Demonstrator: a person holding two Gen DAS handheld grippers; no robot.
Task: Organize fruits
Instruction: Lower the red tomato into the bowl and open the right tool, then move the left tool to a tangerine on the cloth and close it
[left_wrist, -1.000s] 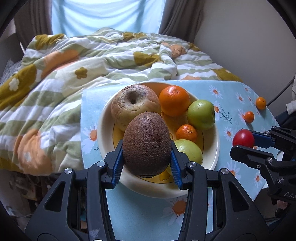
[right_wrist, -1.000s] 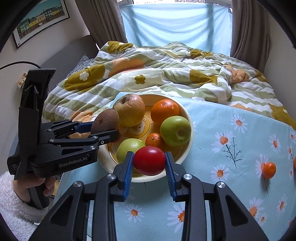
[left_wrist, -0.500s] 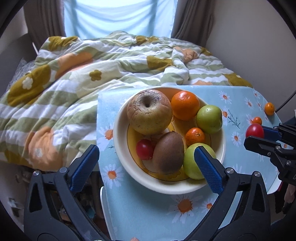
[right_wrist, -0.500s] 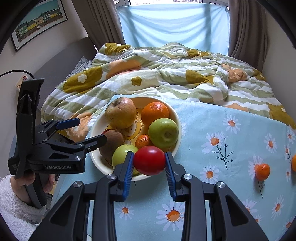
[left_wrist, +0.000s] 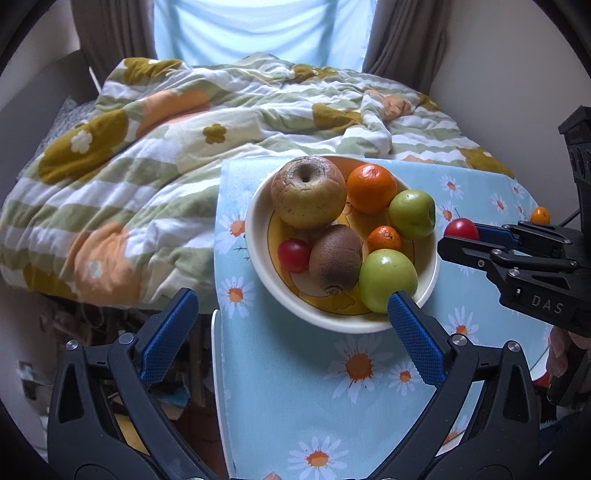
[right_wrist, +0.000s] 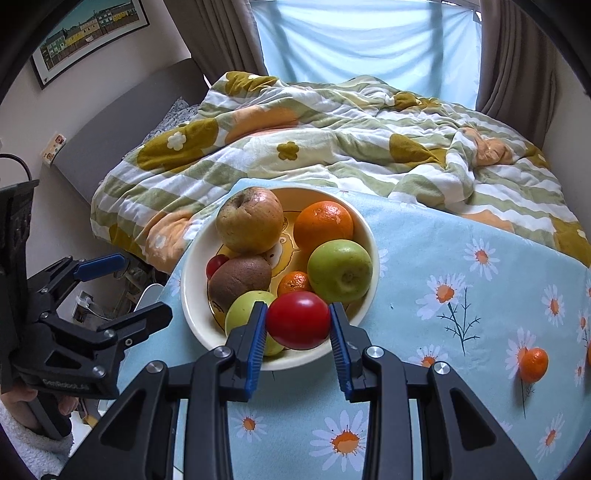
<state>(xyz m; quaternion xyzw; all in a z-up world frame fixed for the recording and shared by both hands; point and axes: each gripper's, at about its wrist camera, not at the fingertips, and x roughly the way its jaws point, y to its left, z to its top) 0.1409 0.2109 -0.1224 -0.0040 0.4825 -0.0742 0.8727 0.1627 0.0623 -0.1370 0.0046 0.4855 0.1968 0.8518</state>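
Bowl (left_wrist: 255, 236) holds seven fruits; left gripper (left_wrist: 291, 328) jaws gape empty, right gripper (right_wrist: 298, 332) jaws clamp tomato (right_wrist: 298, 320).

White capitals reading "DAS" stood on the black body of the right gripper (left_wrist: 461, 242), seen from the left wrist view, the lettering cut off at the frame's edge. Embossed lettering on the left gripper (right_wrist: 122, 288) body, in the right wrist view, appeared to begin "GenRobot" but was too blurred to read fully.
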